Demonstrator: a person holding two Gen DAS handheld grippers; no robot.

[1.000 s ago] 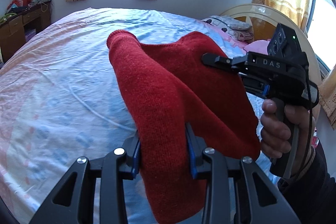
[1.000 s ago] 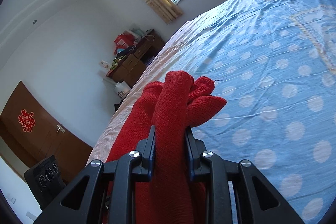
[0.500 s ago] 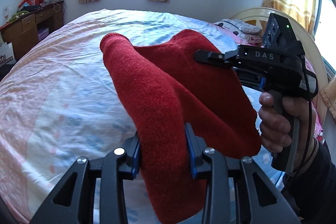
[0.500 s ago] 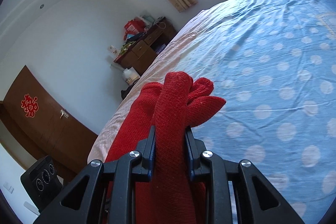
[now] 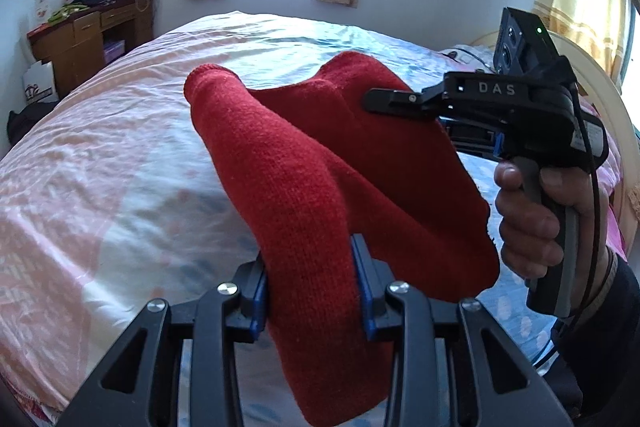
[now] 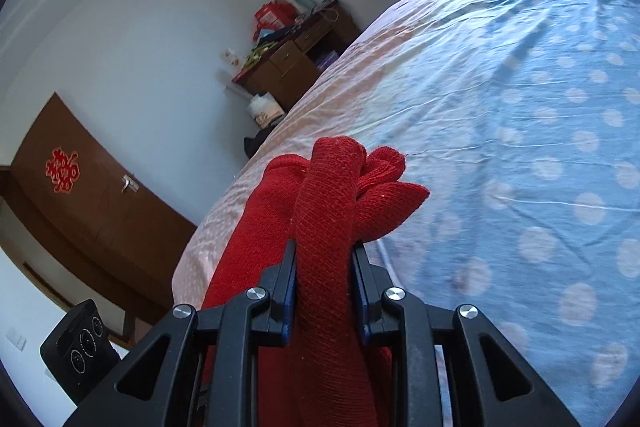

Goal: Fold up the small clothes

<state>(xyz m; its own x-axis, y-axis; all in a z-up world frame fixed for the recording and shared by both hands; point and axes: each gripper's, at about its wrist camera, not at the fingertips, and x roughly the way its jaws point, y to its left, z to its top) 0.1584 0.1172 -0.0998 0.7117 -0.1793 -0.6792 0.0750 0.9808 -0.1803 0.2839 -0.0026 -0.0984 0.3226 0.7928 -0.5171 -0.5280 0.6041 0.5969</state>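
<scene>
**Red knit held aloft over bed, both grips unchanged**

Change from a second ago: in the left wrist view the window and the desk [image 5: 94, 39] have slid toward centre, and more of the pink side of the bed [image 5: 100, 163] shows; the view has swung across the room. The red knit garment [image 5: 304, 187] keeps the same drape and the same place between the fingers. In the right wrist view the door [image 6: 80, 203] and desk sit further right than before.

Axis: in the left wrist view the garment's near fold runs long from about 6 o'clock, at the fingers, up toward 11 o'clock, ending in a rounded, rolled end. A second sheet spreads toward 2 o'clock, where the right gripper [image 5: 380, 99] takes it.

Look: thick ribbed knit, solid red, doubled over into soft rolls; a loose lower edge hangs at 4 o'clock. It is off the bed, strung between the two tools.

Left gripper [image 5: 312, 279]: fingers narrow, pressed on the bunched knit. Right gripper, own view [image 6: 324, 283]: fingers narrower yet, clamped on a rolled fold, with lobes of cloth bulging past the tips.

A hand [image 5: 536, 215] grips the right tool's handle at 3 o'clock. Bedsheet is pale blue with dots.
</scene>
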